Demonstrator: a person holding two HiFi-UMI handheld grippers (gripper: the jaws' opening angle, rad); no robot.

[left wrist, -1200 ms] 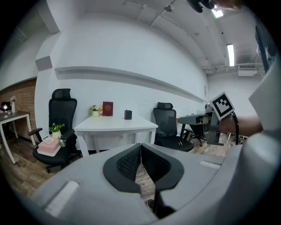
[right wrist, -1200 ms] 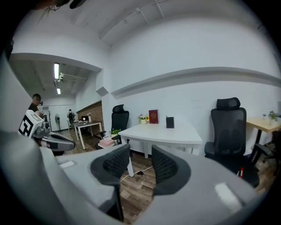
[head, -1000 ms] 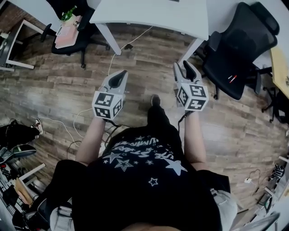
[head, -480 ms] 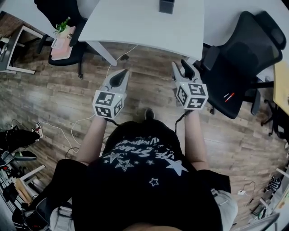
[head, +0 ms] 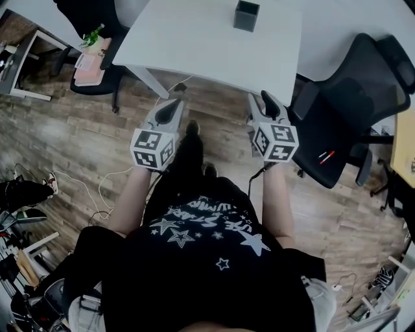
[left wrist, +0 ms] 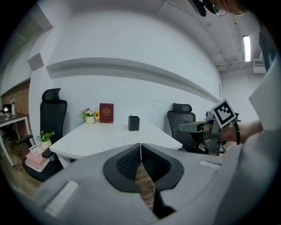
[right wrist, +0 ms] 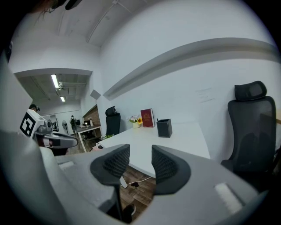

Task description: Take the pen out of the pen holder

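Note:
A black square pen holder (head: 246,15) stands on the white table (head: 194,45) far ahead of me. It also shows in the left gripper view as the pen holder (left wrist: 134,123) and in the right gripper view as the pen holder (right wrist: 164,128), where a thin pen tip (right wrist: 158,120) pokes above its rim. My left gripper (head: 172,107) is held over the wooden floor short of the table edge, jaws shut and empty (left wrist: 140,148). My right gripper (head: 260,100) hovers level with it, jaws open with nothing between them (right wrist: 140,154).
A black office chair (head: 350,104) stands right of the table, with small red pens (head: 326,155) on its seat. Another chair (head: 91,23) with a pink box and plant (head: 91,47) is at the left. A red book (left wrist: 106,113) and flowers (left wrist: 89,115) sit at the table's back. Cables (head: 97,188) lie on the floor.
The person has stepped toward the table, so the table and pen holder come further into view. Both grippers keep their pose and jaw state.

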